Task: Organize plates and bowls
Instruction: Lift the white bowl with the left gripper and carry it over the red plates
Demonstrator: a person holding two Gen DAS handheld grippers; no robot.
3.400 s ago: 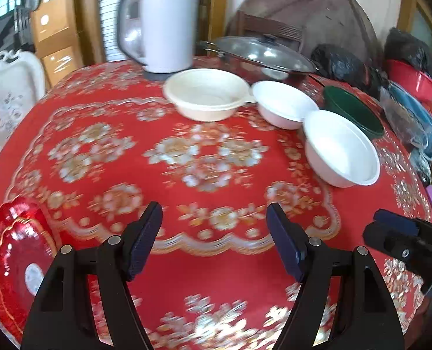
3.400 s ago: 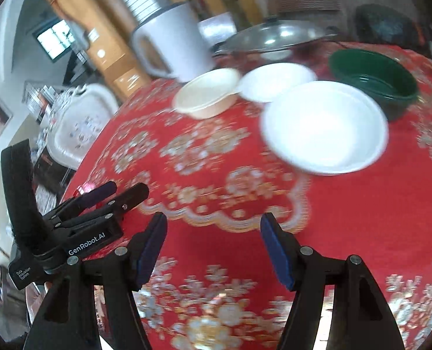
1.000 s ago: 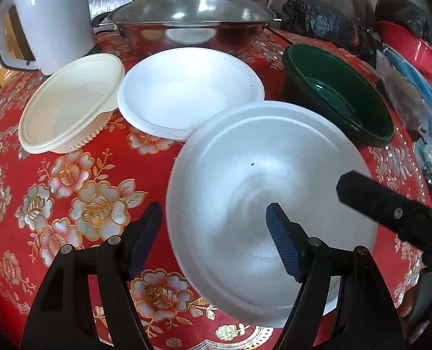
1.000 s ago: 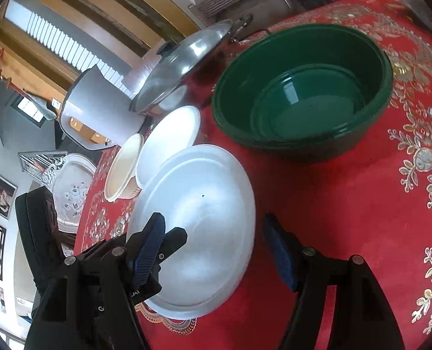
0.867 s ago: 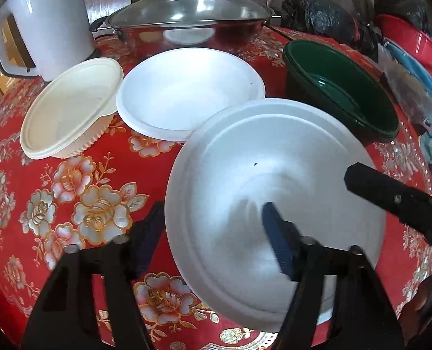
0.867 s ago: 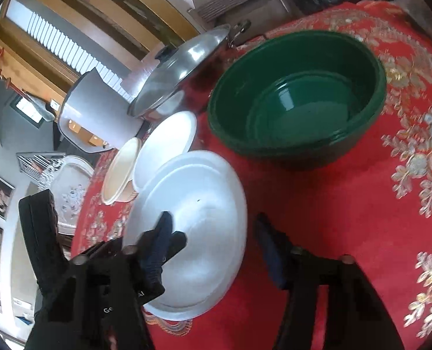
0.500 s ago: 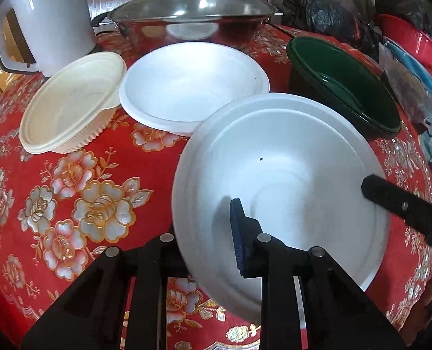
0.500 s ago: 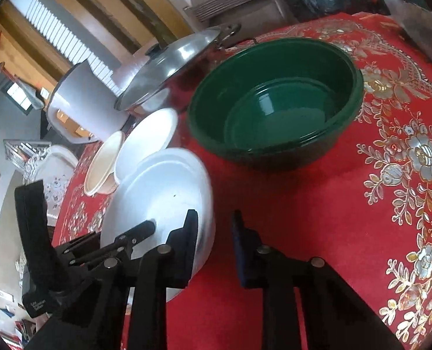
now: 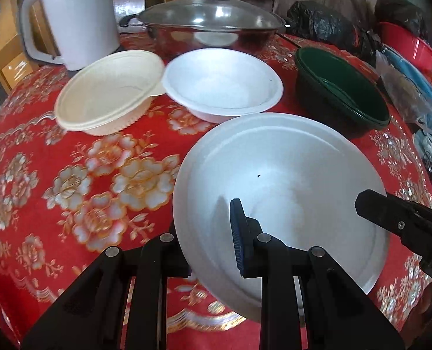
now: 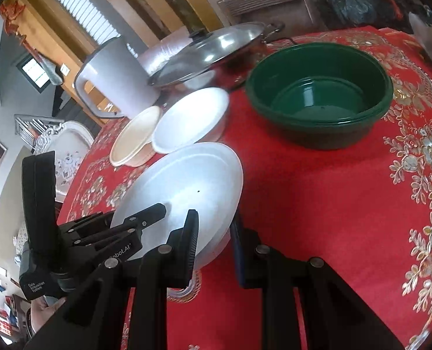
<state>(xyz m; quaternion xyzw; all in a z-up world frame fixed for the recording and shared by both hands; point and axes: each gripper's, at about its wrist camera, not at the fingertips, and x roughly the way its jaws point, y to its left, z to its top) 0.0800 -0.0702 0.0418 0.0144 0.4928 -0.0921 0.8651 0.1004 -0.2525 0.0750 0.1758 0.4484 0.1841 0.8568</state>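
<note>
Pinching opposite rims of the large white bowl [image 9: 288, 175] near the table's front edge, left gripper [image 9: 210, 233] and right gripper [image 10: 214, 239] have barely begun; small white bowl [image 9: 221, 83], cream bowl [image 9: 108, 102] and green bowl [image 9: 341, 99] sit unstacked.

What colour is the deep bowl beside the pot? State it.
Dark green; the right wrist view shows it best.

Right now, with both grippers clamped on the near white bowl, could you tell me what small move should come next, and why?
Probably lift the near white bowl a little and carry it toward the other white bowl to nest it. The left gripper and the right gripper each pinch its rim.
</note>
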